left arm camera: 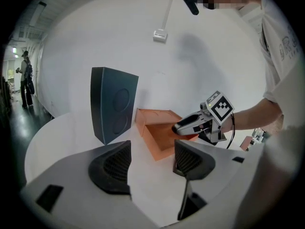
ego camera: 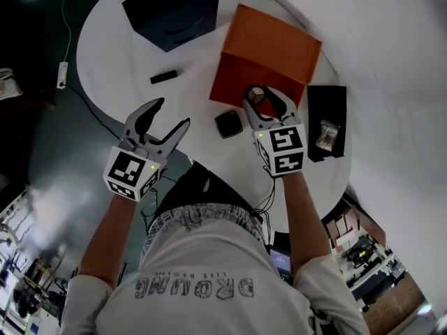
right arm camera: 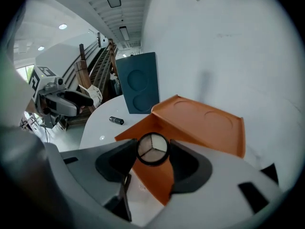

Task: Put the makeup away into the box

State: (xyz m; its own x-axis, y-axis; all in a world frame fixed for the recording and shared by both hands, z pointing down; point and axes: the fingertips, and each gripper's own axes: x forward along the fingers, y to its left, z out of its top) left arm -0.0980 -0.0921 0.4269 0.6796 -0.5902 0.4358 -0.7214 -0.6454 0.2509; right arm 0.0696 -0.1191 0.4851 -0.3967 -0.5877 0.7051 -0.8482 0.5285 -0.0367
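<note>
An open orange box stands on the white round table, its lid folded back. My right gripper is at the box's near edge, shut on a small round black compact with three pale powder sections. A black square compact lies just left of it on the table. A short black tube lies farther left. My left gripper hovers open over the table's near edge with nothing between its fingers. In the left gripper view the orange box sits ahead, with the right gripper over it.
A dark blue box stands at the back left of the table. At the right edge lies a black tray holding a small packet. The floor drops away close on the near side. A person stands far off in a corridor.
</note>
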